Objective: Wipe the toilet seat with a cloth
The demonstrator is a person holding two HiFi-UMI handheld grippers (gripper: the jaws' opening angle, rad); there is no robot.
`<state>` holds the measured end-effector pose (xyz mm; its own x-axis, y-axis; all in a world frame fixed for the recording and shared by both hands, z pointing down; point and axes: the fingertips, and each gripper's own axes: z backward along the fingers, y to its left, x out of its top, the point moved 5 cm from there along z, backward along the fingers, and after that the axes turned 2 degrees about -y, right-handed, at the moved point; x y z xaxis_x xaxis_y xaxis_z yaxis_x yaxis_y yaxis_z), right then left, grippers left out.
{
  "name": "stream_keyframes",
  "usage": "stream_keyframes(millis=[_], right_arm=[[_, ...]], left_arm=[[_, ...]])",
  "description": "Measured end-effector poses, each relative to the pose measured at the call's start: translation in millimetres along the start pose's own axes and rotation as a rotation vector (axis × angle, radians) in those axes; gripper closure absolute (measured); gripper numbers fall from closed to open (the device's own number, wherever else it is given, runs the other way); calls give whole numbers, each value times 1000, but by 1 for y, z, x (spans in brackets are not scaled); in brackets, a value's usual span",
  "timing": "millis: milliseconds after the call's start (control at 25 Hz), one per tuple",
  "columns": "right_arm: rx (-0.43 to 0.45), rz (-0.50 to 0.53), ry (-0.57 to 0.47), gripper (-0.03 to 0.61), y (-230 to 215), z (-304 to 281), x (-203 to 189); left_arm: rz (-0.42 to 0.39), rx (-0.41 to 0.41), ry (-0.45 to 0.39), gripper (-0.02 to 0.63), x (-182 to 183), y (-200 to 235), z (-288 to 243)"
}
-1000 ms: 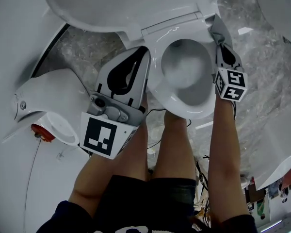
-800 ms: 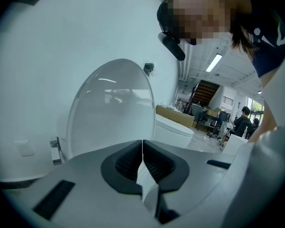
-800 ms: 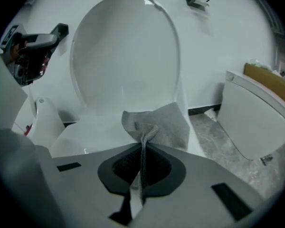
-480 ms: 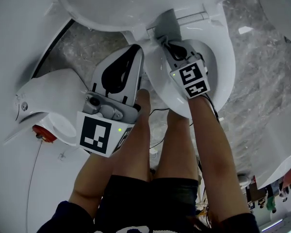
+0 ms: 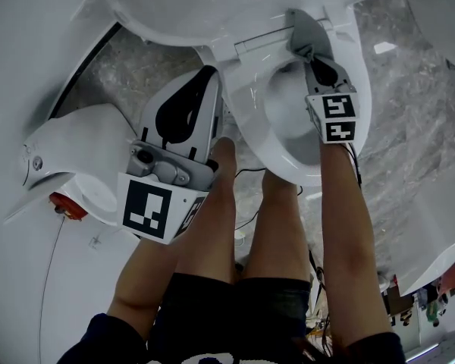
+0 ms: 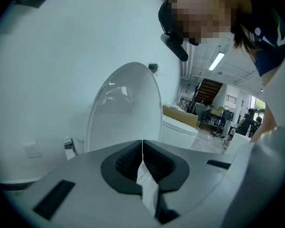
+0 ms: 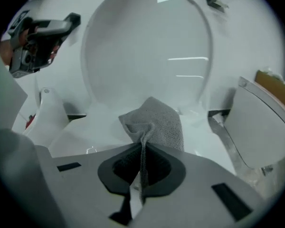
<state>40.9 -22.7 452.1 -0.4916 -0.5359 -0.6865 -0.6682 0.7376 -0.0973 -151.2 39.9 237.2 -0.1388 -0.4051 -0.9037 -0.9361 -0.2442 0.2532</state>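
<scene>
The cloth point(image 7: 156, 122) is held pinched in the closed right tool point(image 7: 142, 167) at the seat point(image 5: 246, 131) rear, apparently touching it, the left tool point(image 6: 142, 151) being shut empty; the thin pinch could be dragged loose by wiping friction.

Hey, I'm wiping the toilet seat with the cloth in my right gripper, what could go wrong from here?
1. The right gripper pinches only a thin fold of the cloth. Rubbing could tug it loose, and it might drop into the open bowl.
2. The right gripper is at the back of the seat, close under the raised lid. A hard push there could knock the lid down onto it.
</scene>
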Motion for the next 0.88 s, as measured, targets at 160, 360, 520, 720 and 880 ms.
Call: stream_keyframes(millis=[160, 360, 520, 720, 880], right_arm=[[-72, -58, 10, 558, -25, 13, -14], [206, 67, 47, 558, 47, -18, -6], [424, 148, 33, 558, 114, -7, -4], [382, 185, 33, 558, 101, -11, -4], [167, 84, 89, 558, 29, -16, -10]], left_arm=[[6, -5, 0, 592, -3, -3, 1], [-3, -17, 1, 592, -4, -6, 0], [5, -17, 2, 592, -5, -9, 1], [-5, -25, 4, 592, -5, -15, -2], [-3, -20, 6, 592, -6, -14, 0]])
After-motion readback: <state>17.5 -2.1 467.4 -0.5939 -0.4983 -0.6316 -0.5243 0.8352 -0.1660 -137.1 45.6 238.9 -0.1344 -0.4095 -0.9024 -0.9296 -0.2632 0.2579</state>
